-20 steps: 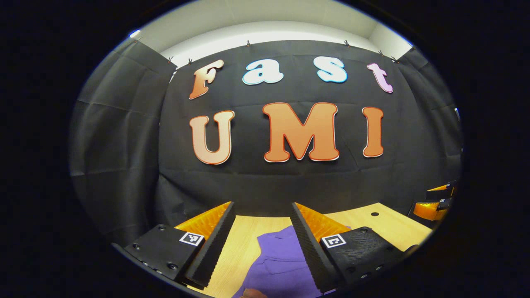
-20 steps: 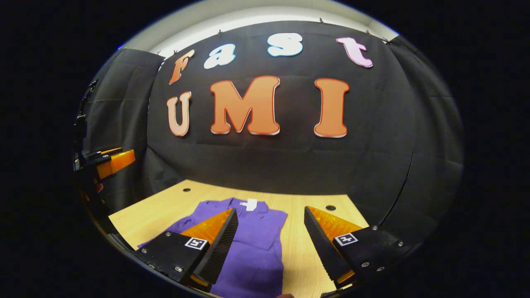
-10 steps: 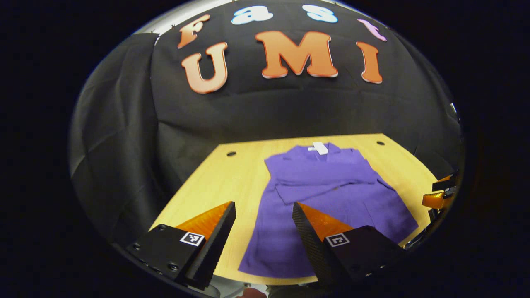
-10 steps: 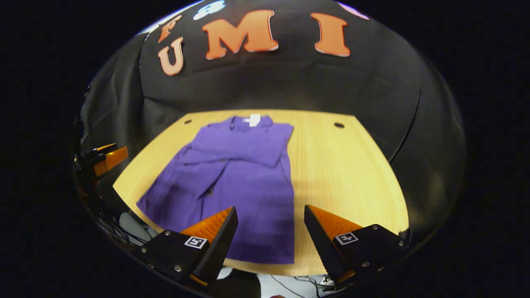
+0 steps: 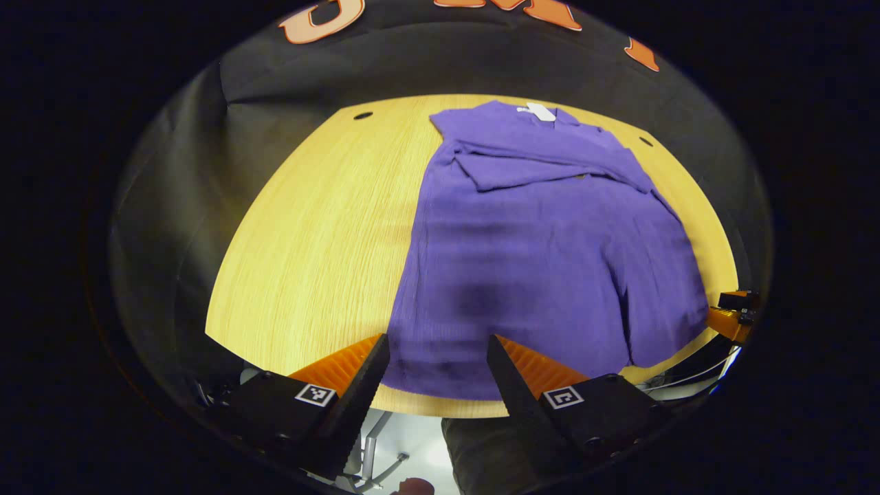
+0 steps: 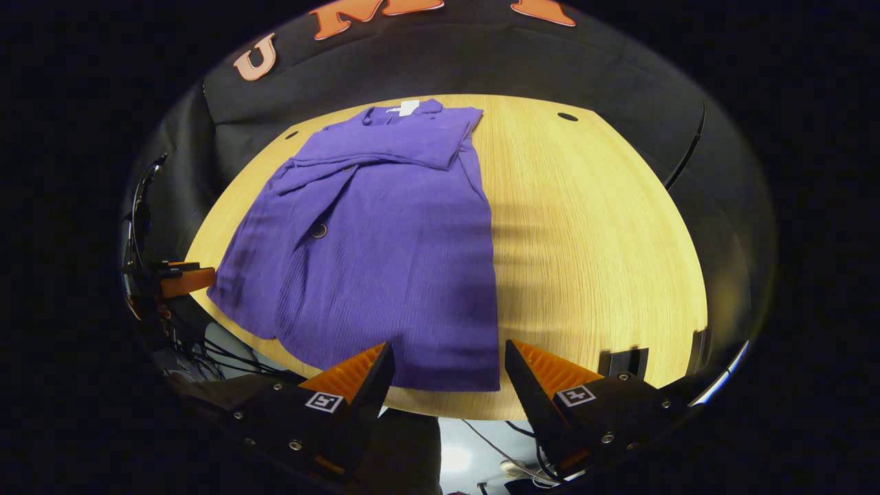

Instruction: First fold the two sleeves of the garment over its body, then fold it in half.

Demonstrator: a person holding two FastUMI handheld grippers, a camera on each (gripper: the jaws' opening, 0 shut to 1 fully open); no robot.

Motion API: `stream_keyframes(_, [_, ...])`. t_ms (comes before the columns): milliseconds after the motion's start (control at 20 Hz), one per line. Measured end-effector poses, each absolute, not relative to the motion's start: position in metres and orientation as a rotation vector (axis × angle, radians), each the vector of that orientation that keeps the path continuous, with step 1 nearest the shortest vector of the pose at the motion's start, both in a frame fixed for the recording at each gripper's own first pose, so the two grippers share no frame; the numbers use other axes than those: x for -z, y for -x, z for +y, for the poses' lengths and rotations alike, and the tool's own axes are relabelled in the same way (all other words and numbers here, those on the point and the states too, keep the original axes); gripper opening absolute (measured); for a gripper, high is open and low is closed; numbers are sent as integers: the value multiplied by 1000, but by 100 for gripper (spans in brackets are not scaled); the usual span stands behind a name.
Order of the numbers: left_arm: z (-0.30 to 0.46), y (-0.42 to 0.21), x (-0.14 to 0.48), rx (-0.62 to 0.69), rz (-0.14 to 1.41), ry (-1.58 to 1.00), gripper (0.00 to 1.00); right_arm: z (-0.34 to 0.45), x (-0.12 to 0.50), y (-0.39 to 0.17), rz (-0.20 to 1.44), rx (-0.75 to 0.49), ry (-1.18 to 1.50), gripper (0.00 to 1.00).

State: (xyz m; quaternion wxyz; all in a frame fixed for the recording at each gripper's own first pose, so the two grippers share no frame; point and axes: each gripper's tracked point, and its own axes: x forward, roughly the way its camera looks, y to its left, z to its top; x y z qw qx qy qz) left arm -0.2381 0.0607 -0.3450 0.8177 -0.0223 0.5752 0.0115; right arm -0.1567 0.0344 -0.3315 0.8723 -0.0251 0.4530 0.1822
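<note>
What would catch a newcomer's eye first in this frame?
The purple garment stands out first: it lies flat on the light wooden table, collar toward the far wall, both sleeves already folded across its chest. Next come the two open grippers hovering at the near hem, the left gripper over one bottom corner and the right gripper over the other, neither gripping cloth.

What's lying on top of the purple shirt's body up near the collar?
Both sleeves lie folded across the chest of the purple shirt, just below the collar's white tag. They cover the upper front, so whatever is beneath them is hidden. One button shows lower down.
</note>
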Motion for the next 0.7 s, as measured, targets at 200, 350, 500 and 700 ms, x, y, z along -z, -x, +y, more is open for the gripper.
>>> stream_keyframes(200, [63, 249, 376, 0, 1375, 111, 94, 38, 342, 161, 1023, -382, 31, 96])
stream_keyframes(350, [70, 258, 383, 10, 1457, 113, 94, 41, 351, 166, 1078, -383, 44, 97])
stream_keyframes(500, [71, 260, 384, 30, 1474, 74, 94, 42, 356, 168, 1100, -401, 100, 97])
stream_keyframes(700, [70, 264, 384, 44, 1539, 99, 95, 35, 362, 164, 1127, -352, 94, 96])
